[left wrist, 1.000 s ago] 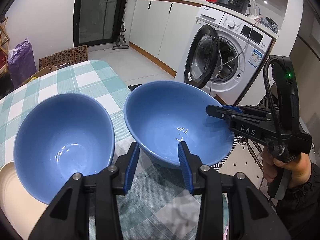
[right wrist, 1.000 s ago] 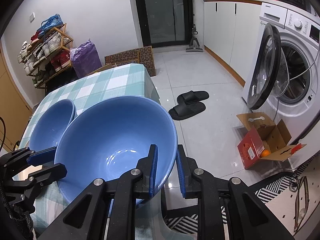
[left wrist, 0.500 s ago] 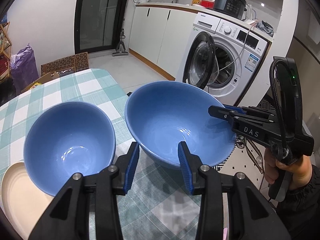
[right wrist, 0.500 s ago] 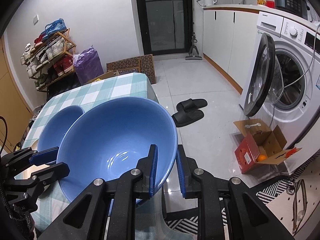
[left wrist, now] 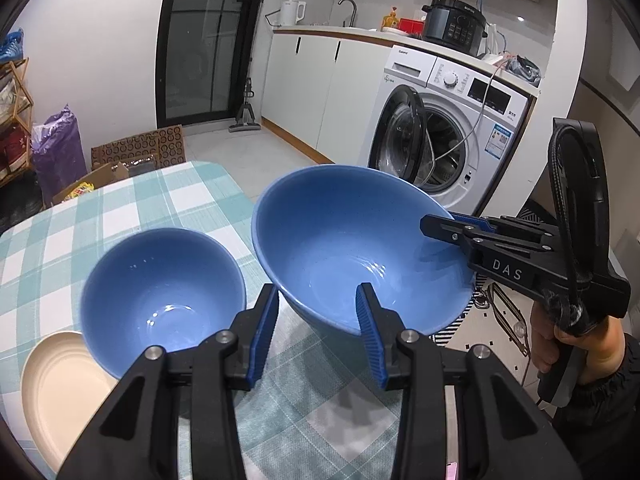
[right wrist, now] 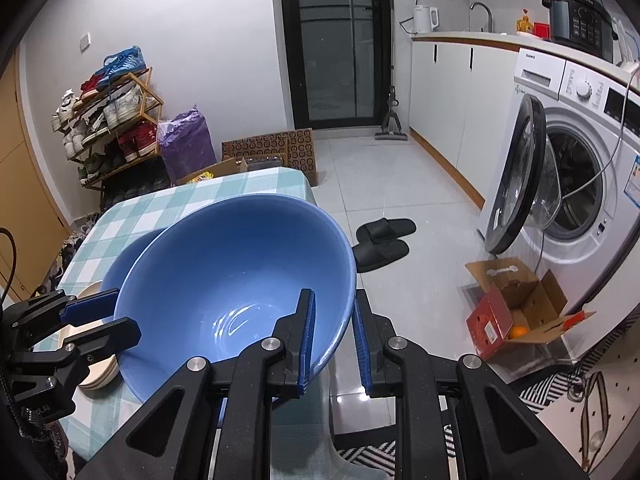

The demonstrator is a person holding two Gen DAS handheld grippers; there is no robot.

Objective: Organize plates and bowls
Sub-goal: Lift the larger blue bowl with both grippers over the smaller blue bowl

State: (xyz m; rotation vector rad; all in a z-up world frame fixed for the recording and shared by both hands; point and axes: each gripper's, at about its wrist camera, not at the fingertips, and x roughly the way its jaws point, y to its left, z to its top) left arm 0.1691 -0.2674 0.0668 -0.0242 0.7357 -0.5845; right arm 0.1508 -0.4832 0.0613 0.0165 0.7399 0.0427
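My right gripper is clenched on the rim of the large blue bowl, one blue pad inside the wall and the other outside, and I hold the bowl tilted above the near right corner of the desk, which is covered in a green-and-white checked cloth. My left gripper hangs released, its jaws spread wide with nothing between them, just in front of the large bowl's near wall. The small blue bowl sits to the left of the large one, close beside it, and I cannot tell whether their rims touch. The small bowl rests on a cream plate that shows at the desk's near left edge; in the right wrist view this looks like a short stack of plates.
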